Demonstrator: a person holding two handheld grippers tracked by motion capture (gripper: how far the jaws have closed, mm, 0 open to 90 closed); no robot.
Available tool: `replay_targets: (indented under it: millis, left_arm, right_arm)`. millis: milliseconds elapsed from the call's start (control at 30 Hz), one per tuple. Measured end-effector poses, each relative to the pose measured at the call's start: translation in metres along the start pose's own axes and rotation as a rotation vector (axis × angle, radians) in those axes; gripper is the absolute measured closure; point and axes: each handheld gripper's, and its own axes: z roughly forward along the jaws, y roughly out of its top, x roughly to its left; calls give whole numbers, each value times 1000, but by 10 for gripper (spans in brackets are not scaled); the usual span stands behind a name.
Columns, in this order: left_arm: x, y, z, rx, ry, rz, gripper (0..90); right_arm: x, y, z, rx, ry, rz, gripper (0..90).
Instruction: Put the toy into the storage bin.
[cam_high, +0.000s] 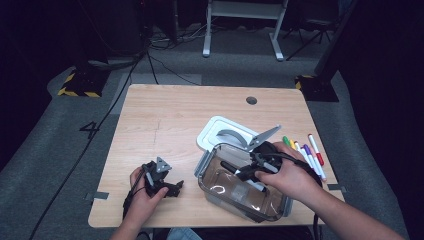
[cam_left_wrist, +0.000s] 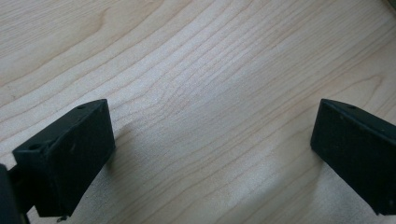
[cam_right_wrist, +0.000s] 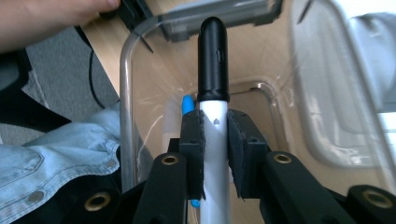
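A person seated at a light wooden worktop (cam_high: 175, 120) works with a hand-held gripper in each hand. The right gripper (cam_right_wrist: 215, 140) is clamped on a marker (cam_right_wrist: 214, 93) with a white barrel and a black cap, its pads pressing the barrel just below the cap. In the high view, the right gripper (cam_high: 250, 167) holds that marker (cam_high: 240, 175) over the open mouth of a clear plastic container (cam_high: 220, 192) standing near the front edge of the worktop, the black cap pointing toward the container's left side. In the right gripper view, a blue-tipped object (cam_right_wrist: 187, 105) shows just behind the left pad inside the container (cam_right_wrist: 130, 93); what it is cannot be told.

The container's white lid (cam_high: 212, 130) lies flat on the worktop just behind it. Several coloured markers (cam_high: 307, 152), green, purple and red among them, lie side by side to the right of the container.

The left gripper (cam_high: 167, 186) rests low on the worktop to the container's left, well apart from it. Its jaws stand wide apart over bare wood (cam_left_wrist: 210, 93), with nothing between them.
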Motion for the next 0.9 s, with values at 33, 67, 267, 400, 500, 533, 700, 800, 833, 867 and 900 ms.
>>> replay_targets:
  millis: [33, 67, 267, 400, 500, 533, 700, 800, 833, 867, 900]
  left_arm:
    - [0, 0, 0, 0, 0, 0, 1]
    - [0, 0, 0, 0, 0, 0, 1]
    - [0, 0, 0, 0, -1, -1, 1]
    - [0, 0, 0, 1, -2, -1, 1]
    - [0, 0, 0, 0, 0, 0, 1]
    - [0, 0, 0, 0, 0, 0, 1]
    - [0, 0, 0, 0, -2, -5, 1]
    - [0, 0, 0, -2, 0, -1, 1]
    - [0, 0, 0, -2, 0, 0, 1]
    - [0, 0, 0, 1, -1, 0, 1]
    - [0, 0, 0, 1, -1, 0, 1]
  right_arm:
    - [0, 1, 5, 14, 2, 0, 773]
    - [1, 2, 8, 21, 6, -2, 773]
    - [2, 6, 34, 88, 20, -4, 773]
    - [3, 7, 49, 126, 25, -12, 773]
    - [4, 7, 62, 155, 31, -16, 773]
    - [4, 7, 69, 171, 32, -19, 773]
    - [3, 6, 83, 199, 40, -21, 773]
    - [2, 4, 91, 217, 44, -22, 773]
    - [2, 3, 95, 228, 45, -26, 773]
    - [1, 2, 99, 237, 51, -28, 773]
    - [1, 2, 99, 237, 51, -28, 773]
